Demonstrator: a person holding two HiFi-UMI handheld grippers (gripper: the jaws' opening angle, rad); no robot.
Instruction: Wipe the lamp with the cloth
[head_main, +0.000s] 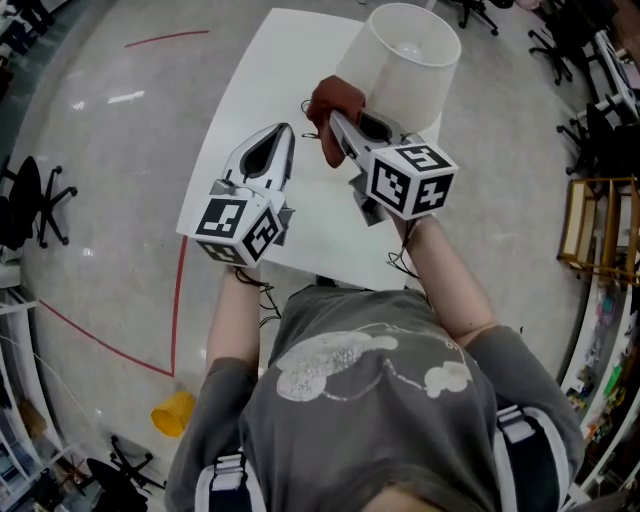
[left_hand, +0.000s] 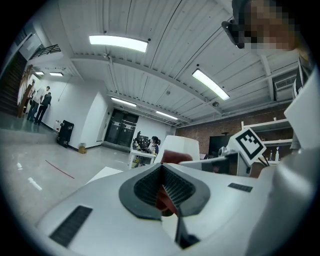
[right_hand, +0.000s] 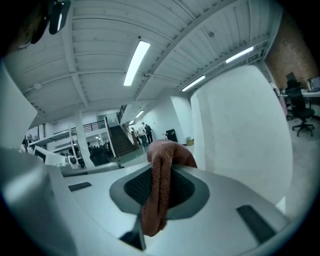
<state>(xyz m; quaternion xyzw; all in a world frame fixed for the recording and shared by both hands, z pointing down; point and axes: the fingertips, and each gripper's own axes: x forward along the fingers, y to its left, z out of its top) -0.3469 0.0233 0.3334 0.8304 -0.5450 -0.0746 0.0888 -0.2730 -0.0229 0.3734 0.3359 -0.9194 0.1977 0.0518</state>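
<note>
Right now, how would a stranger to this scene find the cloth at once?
Find the white table, then the pale lampshade at its far end. Beside the shade, the right gripper is shut on the cloth, the only rust-brown, crumpled thing there.

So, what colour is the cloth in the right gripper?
The cloth is reddish brown, clearest in the right gripper view.

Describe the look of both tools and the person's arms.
Both the left tool and the right tool are pale grey tapering shells with dark ribbed pads around a teardrop opening. Each carries a white cube with black square markers at its rear; thin black cables trail at the wrists. The person wears a grey short-sleeved T-shirt with a pale print.
</note>
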